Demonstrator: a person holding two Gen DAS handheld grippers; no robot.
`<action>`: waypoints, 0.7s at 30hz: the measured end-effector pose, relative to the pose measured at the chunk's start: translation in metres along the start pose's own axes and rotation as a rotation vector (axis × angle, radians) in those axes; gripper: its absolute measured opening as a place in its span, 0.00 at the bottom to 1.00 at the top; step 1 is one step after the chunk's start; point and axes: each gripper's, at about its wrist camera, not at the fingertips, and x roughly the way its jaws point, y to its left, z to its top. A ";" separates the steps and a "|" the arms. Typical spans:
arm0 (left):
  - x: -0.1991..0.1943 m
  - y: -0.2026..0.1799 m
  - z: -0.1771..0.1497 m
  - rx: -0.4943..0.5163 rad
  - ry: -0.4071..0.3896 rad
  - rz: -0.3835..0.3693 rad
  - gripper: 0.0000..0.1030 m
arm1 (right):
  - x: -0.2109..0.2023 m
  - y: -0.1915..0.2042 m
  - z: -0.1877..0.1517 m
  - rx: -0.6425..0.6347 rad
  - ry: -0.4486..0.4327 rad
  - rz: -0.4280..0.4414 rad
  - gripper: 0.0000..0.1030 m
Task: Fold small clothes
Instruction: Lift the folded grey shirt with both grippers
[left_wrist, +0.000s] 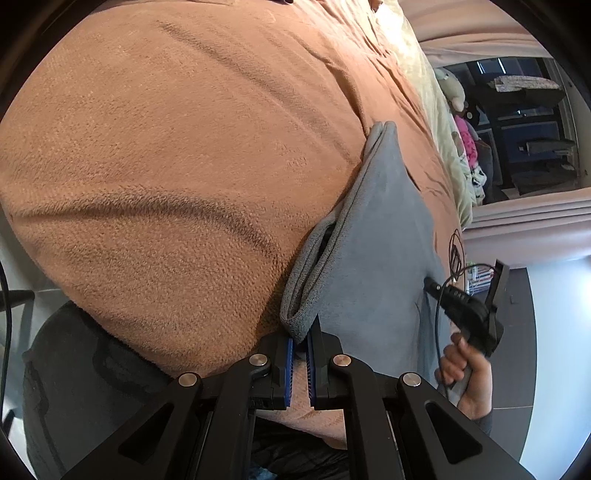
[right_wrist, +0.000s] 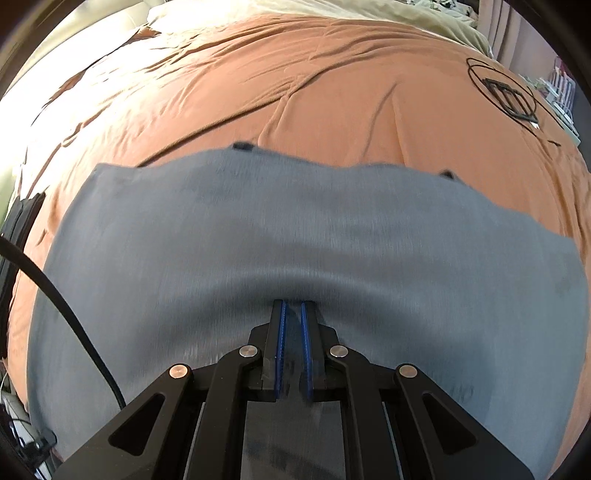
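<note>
A grey garment (left_wrist: 373, 243) lies folded over on an orange blanket (left_wrist: 166, 166). My left gripper (left_wrist: 302, 332) is shut on its near folded corner, the blue pads pinching the doubled hem. In the right wrist view the same grey garment (right_wrist: 295, 236) spreads wide and blurred across the orange blanket (right_wrist: 332, 92). My right gripper (right_wrist: 293, 306) is shut on its near edge, cloth pinched between the blue pads. A person's hand (left_wrist: 465, 373) holding the right gripper's black handle shows at the left wrist view's right edge.
A black wire shape (right_wrist: 506, 94) lies on the blanket at far right. Cream bedding (left_wrist: 432, 110) borders the blanket's far side, with a dark shelf unit (left_wrist: 528, 125) beyond. A black cable (right_wrist: 74, 317) crosses the lower left.
</note>
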 end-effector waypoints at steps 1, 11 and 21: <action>0.000 0.000 0.000 0.001 -0.001 0.000 0.06 | 0.003 0.000 0.005 0.000 0.002 -0.003 0.05; -0.003 0.003 -0.002 0.007 -0.008 -0.024 0.06 | 0.003 -0.012 0.037 0.090 0.004 -0.010 0.05; -0.020 -0.009 -0.002 0.029 -0.027 -0.107 0.05 | -0.031 -0.012 -0.017 0.061 0.010 0.070 0.05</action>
